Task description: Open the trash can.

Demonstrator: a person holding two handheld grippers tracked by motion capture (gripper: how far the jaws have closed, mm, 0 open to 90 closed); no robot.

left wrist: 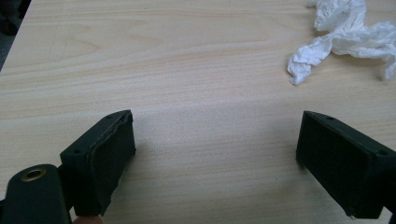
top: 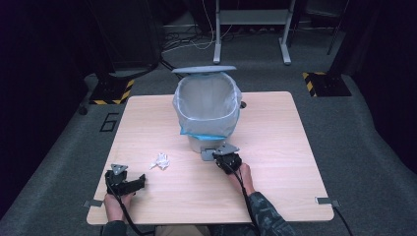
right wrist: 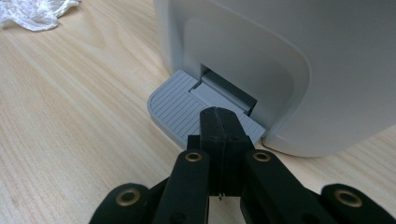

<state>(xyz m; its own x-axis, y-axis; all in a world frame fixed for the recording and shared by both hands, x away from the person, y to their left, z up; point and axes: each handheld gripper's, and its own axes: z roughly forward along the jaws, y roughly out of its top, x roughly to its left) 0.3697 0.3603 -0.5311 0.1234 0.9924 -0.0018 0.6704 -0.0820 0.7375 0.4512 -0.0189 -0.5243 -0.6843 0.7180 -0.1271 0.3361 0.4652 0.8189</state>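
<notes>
The pedal bin [top: 207, 110] stood near the middle of the table [top: 275, 162], lined with a translucent bag, and served as the landmark. Its lid [top: 203, 70] was already tilted up behind the rim, so the opening step appeared done. The right gripper [right wrist: 218, 116] had its jaws pressed together, nothing between them, and their tips rested on the grey ribbed foot pedal [right wrist: 175, 105] at the bin's near base; holding the pedal down was judged to be what kept the lid raised.

The crumpled white tissue [top: 160, 161] lay on the table to the near left of the bin, apart from it and not yet picked up. The left gripper [left wrist: 215, 149] sat further left of the bin and nearer the person, low over the wood, jaws spread wide and empty, with the tissue beyond them at the upper right of the left gripper view.

Judged progress: bin open, waste untouched. Remaining: close the left jaws on the tissue, carry it over the rim, drop it in the bag, and release the pedal.
</notes>
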